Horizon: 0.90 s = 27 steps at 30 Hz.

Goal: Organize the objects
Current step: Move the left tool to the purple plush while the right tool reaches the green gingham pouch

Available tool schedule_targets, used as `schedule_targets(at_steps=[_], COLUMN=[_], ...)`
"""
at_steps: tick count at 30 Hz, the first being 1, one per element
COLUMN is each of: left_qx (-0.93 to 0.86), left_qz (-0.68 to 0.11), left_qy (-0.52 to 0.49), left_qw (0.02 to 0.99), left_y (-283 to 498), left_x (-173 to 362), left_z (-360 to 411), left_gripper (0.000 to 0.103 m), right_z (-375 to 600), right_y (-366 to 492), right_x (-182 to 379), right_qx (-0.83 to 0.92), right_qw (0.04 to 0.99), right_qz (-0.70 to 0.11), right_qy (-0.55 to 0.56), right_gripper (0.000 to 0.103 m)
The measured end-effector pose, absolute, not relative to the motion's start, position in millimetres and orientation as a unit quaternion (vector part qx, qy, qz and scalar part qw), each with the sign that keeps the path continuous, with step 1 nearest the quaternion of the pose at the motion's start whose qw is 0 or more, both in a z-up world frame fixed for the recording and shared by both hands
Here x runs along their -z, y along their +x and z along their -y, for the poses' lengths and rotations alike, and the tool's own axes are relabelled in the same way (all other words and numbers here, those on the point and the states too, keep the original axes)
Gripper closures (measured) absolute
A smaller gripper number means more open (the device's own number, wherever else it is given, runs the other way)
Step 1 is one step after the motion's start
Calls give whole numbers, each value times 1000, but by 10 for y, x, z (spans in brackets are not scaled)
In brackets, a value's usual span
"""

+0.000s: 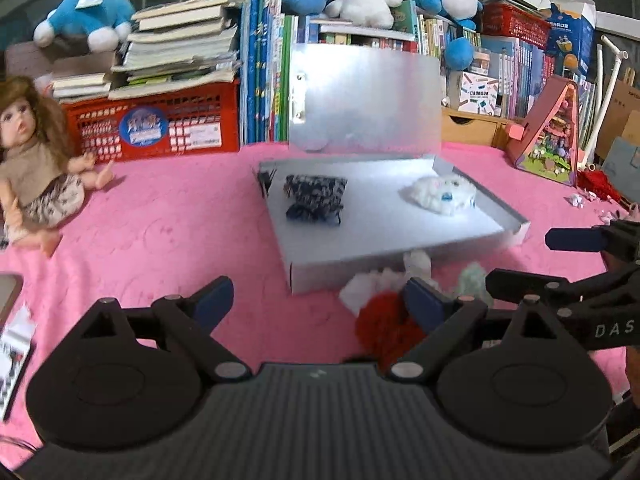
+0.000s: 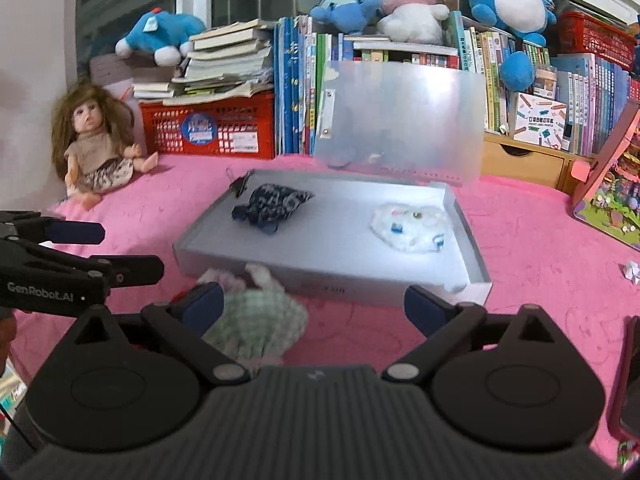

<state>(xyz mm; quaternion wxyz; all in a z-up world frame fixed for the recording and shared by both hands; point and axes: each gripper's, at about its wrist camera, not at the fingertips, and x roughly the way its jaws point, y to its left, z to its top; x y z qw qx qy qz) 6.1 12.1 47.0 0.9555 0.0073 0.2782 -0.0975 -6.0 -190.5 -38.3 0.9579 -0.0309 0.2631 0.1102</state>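
While both grippers hover low over the pink blanket (image 1: pixel 160 216), a small heap of soft items lies on it just in front of the near wall of the open white box (image 2: pixel 332 280). The left gripper (image 1: pixel 320 300) has its jaws spread wide, and nothing is between them. A red fluffy item (image 1: pixel 384 328) lies beside its right-hand finger and partly behind it, so this piece is a little to the right of the gripper's centre line. The right gripper (image 2: pixel 316 306) also stands wide open and holds nothing. A pale green checked fabric item (image 2: pixel 260 320) lies near its left-hand finger, off centre to the left and partly hidden by the finger. A white fluffy piece (image 1: pixel 368 284) sits between the red one and the box wall.

Inside the box, a dark blue patterned pouch (image 2: pixel 272 204) lies toward the left side and a white fluffy toy (image 2: pixel 412 224) toward the right. The lid (image 2: pixel 400 120) stands upright behind them.

I judge that the next move is to pick one loose item and place it in the box. The green item is nearer to the right gripper and the red one to the left. Each gripper must shift sideways toward the other to centre its item. The heap has no clear long axis.
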Motion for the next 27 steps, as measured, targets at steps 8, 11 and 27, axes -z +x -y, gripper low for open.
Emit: schedule_targets(at_steps=[8,11,27], left_qx=[115,108,115], left_qz=[-301,-293,-308], left_qy=[-10,-2,16], left_qw=[947,950,944], left_y=[-221,-313,-443], left_x=[-246,-202,88], left_z=[-177,-176,-162], left_gripper=[6,6,5], right_z=[1830,1807,1663], right_y=[-190,-232,-204], right_x=[601,650,766], right_qx=[-114,-113,-127], right_qw=[948,948,940], right_qz=[-292,-293,-310], right_qy=[-50,-54,-62], right_gripper=[2,7,25])
